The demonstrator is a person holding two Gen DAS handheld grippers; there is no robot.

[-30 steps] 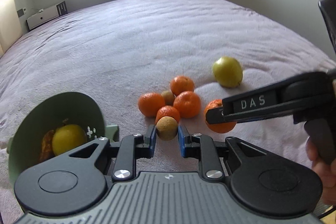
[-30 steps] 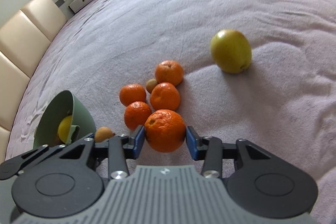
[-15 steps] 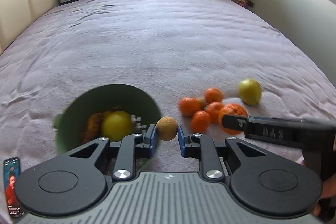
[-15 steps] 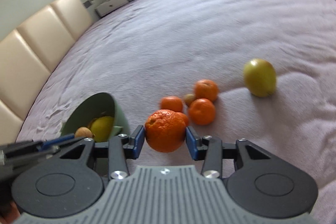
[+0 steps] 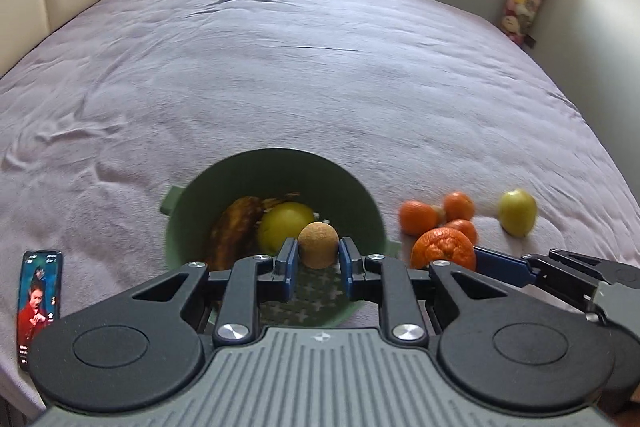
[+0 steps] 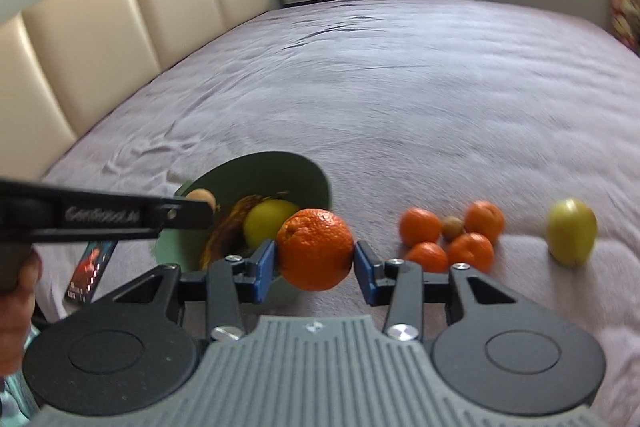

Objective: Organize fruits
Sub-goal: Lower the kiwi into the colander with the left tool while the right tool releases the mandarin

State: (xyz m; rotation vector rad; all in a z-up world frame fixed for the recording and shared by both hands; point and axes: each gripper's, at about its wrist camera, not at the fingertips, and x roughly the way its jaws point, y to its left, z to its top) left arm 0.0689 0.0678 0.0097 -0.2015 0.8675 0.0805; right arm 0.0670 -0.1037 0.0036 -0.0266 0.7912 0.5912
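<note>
My left gripper (image 5: 318, 261) is shut on a small brown round fruit (image 5: 318, 245) and holds it over the green bowl (image 5: 276, 167). The bowl holds a yellow fruit (image 5: 284, 223) and a brown banana (image 5: 236, 227). My right gripper (image 6: 315, 265) is shut on a large orange (image 6: 315, 249), just right of the bowl (image 6: 280, 171). It also shows in the left wrist view (image 5: 444, 249). Several small oranges (image 6: 424, 227), a small brown fruit (image 6: 452, 227) and a green apple (image 6: 572, 231) lie on the bed to the right.
A phone (image 5: 38, 297) with a lit screen lies on the bed left of the bowl. A cream padded headboard (image 6: 100, 39) runs along the left. The mauve bedspread (image 5: 320, 67) stretches far ahead to a window wall.
Both grippers moved left with their fruit. The left one now holds the brown fruit over the bowl; the right one has brought the orange up beside the bowl.
</note>
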